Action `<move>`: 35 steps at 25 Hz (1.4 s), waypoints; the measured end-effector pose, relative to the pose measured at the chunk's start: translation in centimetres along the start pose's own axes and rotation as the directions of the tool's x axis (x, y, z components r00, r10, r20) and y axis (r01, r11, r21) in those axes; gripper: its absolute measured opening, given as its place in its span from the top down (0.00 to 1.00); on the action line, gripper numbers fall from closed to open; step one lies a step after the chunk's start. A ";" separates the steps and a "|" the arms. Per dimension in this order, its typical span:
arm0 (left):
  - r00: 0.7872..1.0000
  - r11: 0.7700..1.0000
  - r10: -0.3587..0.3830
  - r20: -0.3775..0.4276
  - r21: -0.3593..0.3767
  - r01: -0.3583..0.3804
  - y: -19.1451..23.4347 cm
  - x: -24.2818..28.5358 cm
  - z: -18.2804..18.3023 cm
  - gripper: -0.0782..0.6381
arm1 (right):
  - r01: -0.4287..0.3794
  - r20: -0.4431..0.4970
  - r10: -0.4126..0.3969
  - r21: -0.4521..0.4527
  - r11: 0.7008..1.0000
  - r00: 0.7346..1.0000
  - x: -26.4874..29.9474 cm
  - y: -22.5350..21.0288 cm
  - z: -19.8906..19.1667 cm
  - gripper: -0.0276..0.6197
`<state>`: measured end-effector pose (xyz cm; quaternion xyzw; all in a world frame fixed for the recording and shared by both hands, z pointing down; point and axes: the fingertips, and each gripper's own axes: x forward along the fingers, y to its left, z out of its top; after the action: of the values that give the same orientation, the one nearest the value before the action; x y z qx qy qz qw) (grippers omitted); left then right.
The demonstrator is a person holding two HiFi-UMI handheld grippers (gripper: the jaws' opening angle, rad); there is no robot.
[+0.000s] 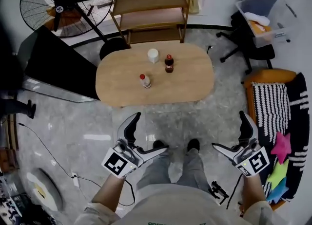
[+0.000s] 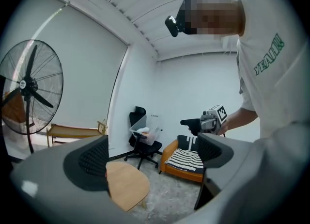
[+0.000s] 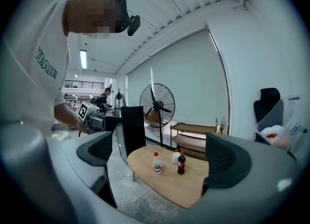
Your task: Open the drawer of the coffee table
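Oval, smooth light-wood coffee table (image 1: 187, 88) sits far-centre on grey speckled floor (image 1: 73, 121). On top: clear bottle (image 1: 145, 80), dark cola bottle (image 1: 168, 64), white cup (image 1: 153, 55). Left gripper (image 1: 149, 131) & right gripper (image 1: 229, 130) are held near, well apart from table. Both have ribbed black jaws spread, nothing btwn.

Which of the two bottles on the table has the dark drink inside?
The dark bottle, standing right beside the white cup. The other bottle is clear with a white label; both have red caps.
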<state>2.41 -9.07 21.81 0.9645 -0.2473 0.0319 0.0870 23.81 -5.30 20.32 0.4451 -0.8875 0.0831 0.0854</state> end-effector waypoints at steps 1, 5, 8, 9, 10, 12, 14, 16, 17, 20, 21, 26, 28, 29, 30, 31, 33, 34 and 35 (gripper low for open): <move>1.000 1.000 0.021 0.005 -0.003 -0.021 0.3 0.5 -0.7 0.12 | -0.012 -0.006 0.012 0.008 1.000 1.000 0.3 -1.1 -0.9 0.05; 0.993 0.992 0.119 -0.005 -0.045 -0.119 2.1 2.0 -4.4 0.12 | -0.062 -0.048 0.063 0.026 0.998 0.997 1.8 -4.9 -5.6 0.05; 0.983 0.980 0.184 -0.007 -0.081 -0.184 3.8 3.3 -8.6 0.12 | -0.083 -0.089 0.087 0.043 0.996 0.992 3.0 -8.0 -10.6 0.05; 0.980 0.975 0.199 -0.023 -0.096 -0.200 4.2 3.7 -10.4 0.12 | -0.087 -0.108 0.092 0.048 0.995 0.990 3.2 -9.0 -12.6 0.05; 0.976 0.970 0.214 -0.039 -0.111 -0.217 4.6 4.0 -12.2 0.12 | -0.089 -0.127 0.095 0.052 0.995 0.987 3.3 -9.9 -14.7 0.05; 0.966 0.957 0.245 -0.081 -0.139 -0.254 5.6 4.2 -16.5 0.12 | -0.082 -0.164 0.092 0.066 0.994 0.982 3.7 -11.7 -19.1 0.05; 0.954 0.941 0.265 -0.143 -0.176 -0.288 6.7 3.7 -21.4 0.12 | -0.066 -0.197 0.082 0.088 0.994 0.977 4.2 -12.8 -23.7 0.05; 0.940 0.922 0.277 -0.198 -0.222 -0.318 8.0 3.4 -26.4 0.12 | -0.049 -0.225 0.072 0.107 0.993 0.972 5.0 -14.0 -28.0 0.05; 0.935 0.912 0.283 -0.216 -0.243 -0.332 8.6 3.5 -28.9 0.12 | -0.040 -0.238 0.067 0.114 0.993 0.969 5.4 -14.8 -30.1 0.05; 0.922 0.895 0.290 -0.258 -0.269 -0.357 10.3 3.9 -36.1 0.12 | -0.022 -0.277 0.055 0.121 0.992 0.959 6.8 -16.6 -36.7 0.05; 0.919 0.893 0.288 -0.270 -0.272 -0.359 10.6 4.0 -38.3 0.12 | -0.019 -0.288 0.054 0.123 0.992 0.956 7.3 -17.0 -38.9 0.05; 0.917 0.899 0.270 -0.292 -0.263 -0.349 12.5 5.4 -46.1 0.12 | -0.018 -0.296 0.062 0.149 0.989 0.953 10.3 -17.8 -47.1 0.05; 0.921 0.908 0.256 -0.294 -0.255 -0.334 13.5 6.4 -48.7 0.12 | -0.027 -0.303 0.071 0.147 0.989 0.950 11.6 -18.0 -49.8 0.05; 0.922 0.910 0.251 -0.295 -0.253 -0.329 14.0 6.7 -50.0 0.12 | -0.028 -0.308 0.072 0.145 0.989 0.949 12.3 -18.2 -51.2 0.06; 0.923 0.911 0.248 -0.295 -0.254 -0.326 14.6 7.1 -51.3 0.12 | -0.026 -0.313 0.070 0.141 0.990 0.947 12.9 -18.5 -52.6 0.06; 0.924 0.912 0.244 -0.295 -0.254 -0.322 15.1 7.5 -52.5 0.13 | -0.022 -0.318 0.065 0.137 0.990 0.946 13.5 -18.9 -53.9 0.08; 0.926 0.917 0.234 -0.296 -0.250 -0.311 15.9 8.3 -54.9 0.13 | -0.012 -0.324 0.051 0.123 0.992 0.945 14.7 -19.9 -56.1 0.12; 0.927 0.920 0.229 -0.297 -0.245 -0.306 16.3 8.8 -55.9 0.15 | -0.008 -0.325 0.045 0.115 0.993 0.945 15.2 -20.4 -57.0 0.16; 0.928 0.923 0.225 -0.297 -0.240 -0.301 16.7 9.2 -56.9 0.15 | -0.007 -0.326 0.043 0.110 0.994 0.944 15.8 -21.0 -57.8 0.17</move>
<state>1.34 -17.36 81.28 0.8869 -0.3638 0.1360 0.2502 35.84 -16.99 81.50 0.4177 -0.8608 0.2045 0.2069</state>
